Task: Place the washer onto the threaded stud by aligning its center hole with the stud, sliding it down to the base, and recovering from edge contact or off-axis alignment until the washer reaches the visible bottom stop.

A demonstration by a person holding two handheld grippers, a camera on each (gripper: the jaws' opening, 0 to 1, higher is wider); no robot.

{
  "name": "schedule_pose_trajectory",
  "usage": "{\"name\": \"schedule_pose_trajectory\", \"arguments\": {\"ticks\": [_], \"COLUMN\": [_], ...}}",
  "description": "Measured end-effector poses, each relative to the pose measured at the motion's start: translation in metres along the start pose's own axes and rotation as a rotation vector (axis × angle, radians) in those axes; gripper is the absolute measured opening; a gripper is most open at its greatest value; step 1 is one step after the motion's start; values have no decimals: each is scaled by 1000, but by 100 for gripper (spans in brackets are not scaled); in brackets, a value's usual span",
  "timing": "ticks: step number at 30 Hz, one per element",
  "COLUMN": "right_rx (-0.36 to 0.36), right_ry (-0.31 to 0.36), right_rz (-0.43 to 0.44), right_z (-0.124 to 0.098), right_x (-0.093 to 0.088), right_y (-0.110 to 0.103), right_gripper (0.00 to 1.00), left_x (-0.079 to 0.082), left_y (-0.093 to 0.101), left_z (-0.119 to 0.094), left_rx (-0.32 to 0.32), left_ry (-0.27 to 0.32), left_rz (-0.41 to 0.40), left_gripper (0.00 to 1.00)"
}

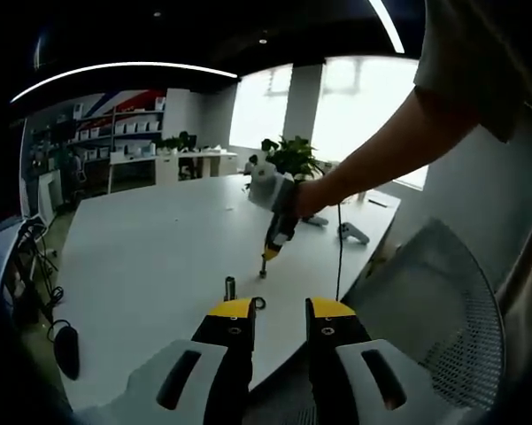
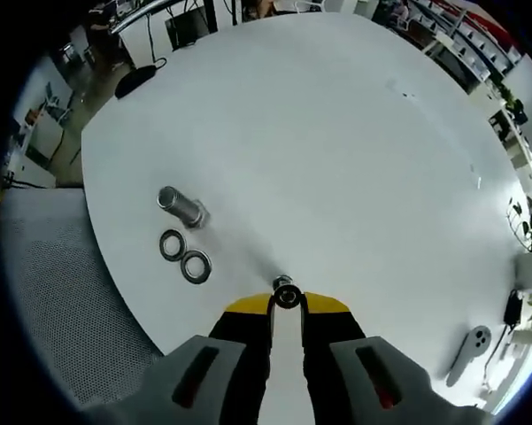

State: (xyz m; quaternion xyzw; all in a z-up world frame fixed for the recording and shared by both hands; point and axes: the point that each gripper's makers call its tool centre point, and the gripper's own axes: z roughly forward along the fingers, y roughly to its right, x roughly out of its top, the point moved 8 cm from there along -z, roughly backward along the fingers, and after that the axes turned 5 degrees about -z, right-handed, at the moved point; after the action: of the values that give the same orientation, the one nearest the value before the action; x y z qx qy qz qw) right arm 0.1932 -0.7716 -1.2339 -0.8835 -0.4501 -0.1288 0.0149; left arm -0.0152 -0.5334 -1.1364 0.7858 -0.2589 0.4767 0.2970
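In the left gripper view, my left gripper (image 1: pixel 279 312) holds its jaws parted with nothing between them, above the tabletop (image 1: pixel 150 266) near edge. My right gripper (image 1: pixel 267 255) points down at the stud (image 1: pixel 263 270).

In the right gripper view, my jaws pinch a washer (image 2: pixel 287 294) directly over the stud; two spare washers (image 2: pixel 184 256) lie beside a metal cylinder (image 2: pixel 181 206) by the near edge.

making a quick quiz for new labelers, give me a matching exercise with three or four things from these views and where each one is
Things:
1. threaded stud
2. two loose washers
3. washer
4. potted plant

Places:
A. between the right hand-held gripper tips
B. far end of the table
C. flat on the table beside the stud
D. standing near the table's edge

Pairs: 1-D, 2-C, 3-A, 4-B
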Motion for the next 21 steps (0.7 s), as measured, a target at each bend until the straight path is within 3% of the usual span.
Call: {"name": "schedule_pose_trajectory", "arguments": {"ticks": [14, 21], "right_rx": [42, 44], "right_ry": [-58, -48], "right_rz": [21, 46], "right_z": [35, 37], "right_x": [-2, -3], "right_y": [-5, -4], "right_gripper": [14, 15], "left_x": [-1, -1], "left_y": [-1, -1], "left_z": [0, 0], "left_rx": [11, 10], "left_ry": [-7, -8], "left_rz": [-2, 1], "left_gripper": [20, 20]}}
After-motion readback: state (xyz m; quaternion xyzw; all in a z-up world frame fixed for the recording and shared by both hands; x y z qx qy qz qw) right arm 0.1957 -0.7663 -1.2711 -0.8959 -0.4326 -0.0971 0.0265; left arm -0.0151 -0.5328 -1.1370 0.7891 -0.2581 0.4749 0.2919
